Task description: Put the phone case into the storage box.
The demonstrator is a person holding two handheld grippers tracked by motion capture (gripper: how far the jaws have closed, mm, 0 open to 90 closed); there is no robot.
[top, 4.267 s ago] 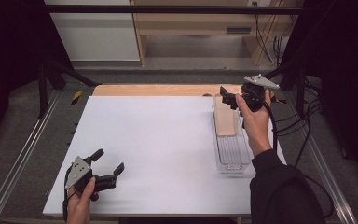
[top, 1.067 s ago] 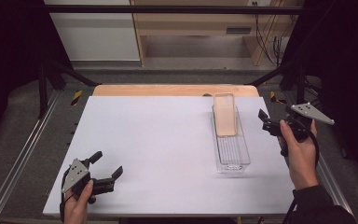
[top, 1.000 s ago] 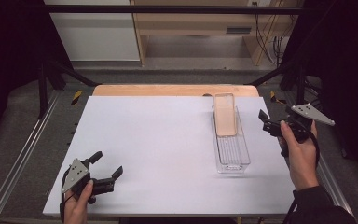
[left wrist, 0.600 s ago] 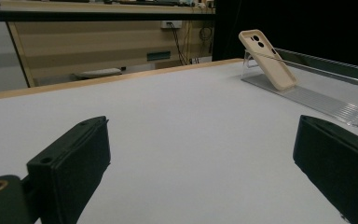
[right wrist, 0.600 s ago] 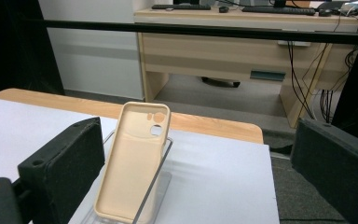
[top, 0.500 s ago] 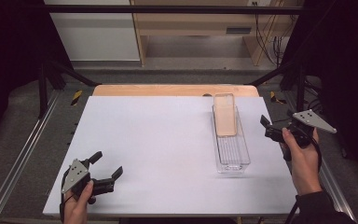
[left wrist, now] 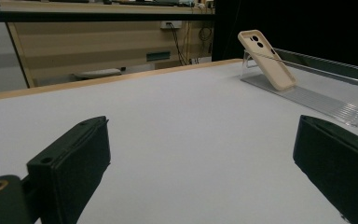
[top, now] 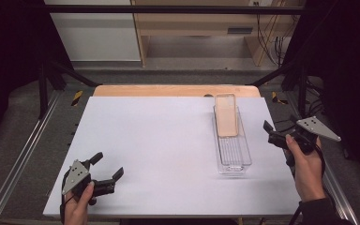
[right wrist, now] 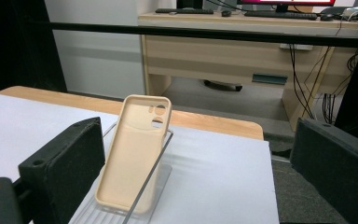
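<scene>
Phone case (top: 226, 115) leaning in clear tray (top: 234, 157), right hand-held gripper (top: 268, 132) spread beside it, left hand-held gripper (top: 108, 168) spread, empty

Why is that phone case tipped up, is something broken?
Nothing looks broken. The beige phone case leans tilted against the far end of the clear plastic tray, its camera holes at the top. Nothing is spilled on the white table.

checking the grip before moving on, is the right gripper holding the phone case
No, the right gripper hangs open off the table's right edge, apart from the phone case, which leans in the clear tray.
</scene>
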